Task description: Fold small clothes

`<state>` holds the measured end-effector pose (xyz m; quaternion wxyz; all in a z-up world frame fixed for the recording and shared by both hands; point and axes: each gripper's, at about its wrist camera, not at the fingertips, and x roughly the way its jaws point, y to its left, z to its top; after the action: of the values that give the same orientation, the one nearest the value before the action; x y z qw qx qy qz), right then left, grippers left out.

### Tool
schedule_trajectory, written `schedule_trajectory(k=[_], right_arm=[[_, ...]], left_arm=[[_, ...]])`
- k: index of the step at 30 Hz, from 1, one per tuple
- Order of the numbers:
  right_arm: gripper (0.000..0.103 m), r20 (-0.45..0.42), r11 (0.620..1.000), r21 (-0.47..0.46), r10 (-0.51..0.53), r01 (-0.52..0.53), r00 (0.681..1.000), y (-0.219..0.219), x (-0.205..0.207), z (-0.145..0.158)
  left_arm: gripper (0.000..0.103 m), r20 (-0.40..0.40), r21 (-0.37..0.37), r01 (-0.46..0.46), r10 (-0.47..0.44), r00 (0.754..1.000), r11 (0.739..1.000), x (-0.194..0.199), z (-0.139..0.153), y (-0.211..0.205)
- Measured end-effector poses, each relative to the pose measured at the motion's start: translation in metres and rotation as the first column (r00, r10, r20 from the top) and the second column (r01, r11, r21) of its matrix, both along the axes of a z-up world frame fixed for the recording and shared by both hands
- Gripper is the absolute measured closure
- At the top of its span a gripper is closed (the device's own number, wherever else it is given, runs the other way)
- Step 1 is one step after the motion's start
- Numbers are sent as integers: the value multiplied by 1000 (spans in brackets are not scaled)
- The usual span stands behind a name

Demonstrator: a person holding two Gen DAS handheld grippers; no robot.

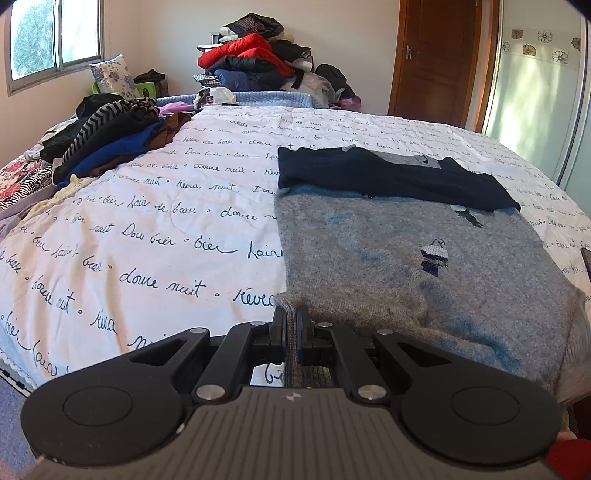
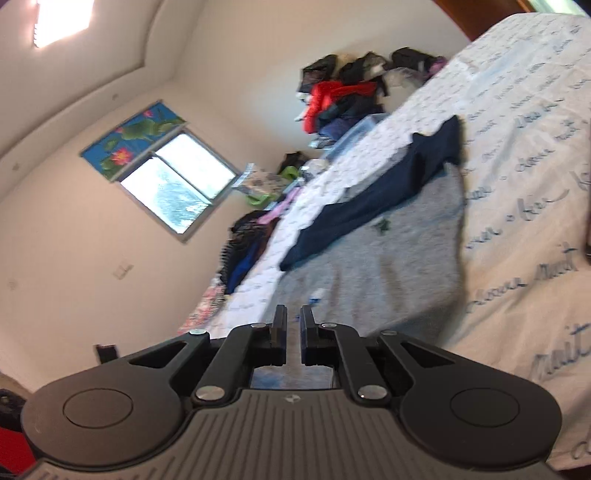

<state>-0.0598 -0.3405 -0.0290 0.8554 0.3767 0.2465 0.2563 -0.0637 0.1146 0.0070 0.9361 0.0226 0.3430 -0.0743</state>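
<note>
A grey knit sweater [image 1: 388,251] with navy sleeves [image 1: 388,177] folded across its chest lies flat on the white bedspread [image 1: 147,221] printed with script. Small stitched figures dot its front. My left gripper [image 1: 290,317] is shut on the near left corner of the hem, and grey knit runs between its fingers. In the tilted, blurred right wrist view the same sweater [image 2: 388,258] stretches away, and my right gripper [image 2: 293,319] is shut with grey fabric of the near hem between its fingers.
A heap of dark and striped clothes [image 1: 110,136] lies on the bed's far left. A taller pile with a red jacket [image 1: 243,51] stands behind the bed. A wooden door [image 1: 436,55] is at the back right, a window [image 1: 55,33] at the back left.
</note>
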Motion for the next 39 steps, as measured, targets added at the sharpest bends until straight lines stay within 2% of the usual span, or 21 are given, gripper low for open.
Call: schedule_trajectory(k=[1, 4, 6, 7, 8, 9, 15, 16, 18, 20, 22, 24, 26, 27, 28, 29, 31, 34, 38, 39], right_arm=[[95, -19, 1000, -9, -7, 7, 1000, -2, 1, -3], [86, -91, 998, -56, -37, 32, 995, -7, 0, -15], [65, -141, 996, -83, -51, 39, 989, -9, -2, -23], [59, -155, 995, -91, -56, 42, 986, -10, -4, -26], [46, -163, 994, -97, -57, 42, 985, -10, -6, -28], [38, -164, 993, -105, -62, 45, 984, -10, -7, -28], [37, -184, 993, -119, -28, 6, 982, -14, -20, -36], [37, -197, 996, -89, -20, 3, 980, -16, -22, -45], [37, -219, 999, 31, 25, -18, 975, -21, -21, -67], [37, -223, 984, 171, 80, -42, 971, -20, -21, -88], [37, -218, 969, 234, 135, -83, 967, -12, -18, -96], [37, -153, 950, 279, 185, -138, 971, -4, -17, -89], [37, -14, 907, 360, 239, -218, 971, -2, -18, -71], [37, 51, 897, 369, 243, -245, 969, -3, -18, -61], [35, 79, 908, 342, 226, -240, 971, -3, -16, -49], [31, 57, 933, 293, 203, -211, 977, -3, -12, -42], [31, -38, 963, 200, 190, -179, 981, -1, -1, -44], [31, -172, 978, 142, 174, -150, 970, 4, 5, -61], [31, -138, 978, 107, 191, -177, 972, 21, -9, -53], [31, -118, 986, 36, 163, -160, 979, 30, -9, -41]], left_arm=[[96, -5, -2, 3, -3, 1000, 1000, 0, -1, 0], [96, -12, 2, 6, -6, 1000, 1000, 0, -4, -2], [96, -15, 5, 7, -7, 1000, 1000, 0, -6, -3], [96, -15, 4, 6, -6, 1000, 1000, 0, -6, -3], [96, -15, 2, 6, -6, 1000, 1000, 0, -6, -3], [96, -14, 4, 7, -7, 1000, 1000, 0, -5, -4], [96, -18, -2, 8, -8, 1000, 1000, 1, -7, -3], [96, -22, -5, 8, -8, 1000, 1000, 1, -8, -3], [96, -29, -4, 8, -8, 1000, 1000, 2, -10, -4], [96, -28, 2, 11, -11, 1000, 1000, 2, -10, -6], [96, -25, 4, 13, -13, 1000, 1000, 2, -9, -6], [96, -23, 2, 11, -11, 1000, 1000, 2, -8, -6], [95, -23, 2, 9, -9, 1000, 1000, 2, -9, -5], [95, -26, 0, 7, -7, 1000, 1000, 3, -10, -4], [95, -31, -2, 5, -5, 999, 1000, 3, -11, -4], [95, -37, -7, 3, -3, 999, 1000, 3, -13, -4], [95, -47, -13, 1, -1, 999, 1000, 4, -15, -3], [95, -49, -9, -1, 1, 999, 1000, 4, -16, -2], [95, -46, -11, -5, 5, 999, 1000, 4, -14, -1], [95, -44, -9, -4, 4, 999, 1000, 4, -14, -1]])
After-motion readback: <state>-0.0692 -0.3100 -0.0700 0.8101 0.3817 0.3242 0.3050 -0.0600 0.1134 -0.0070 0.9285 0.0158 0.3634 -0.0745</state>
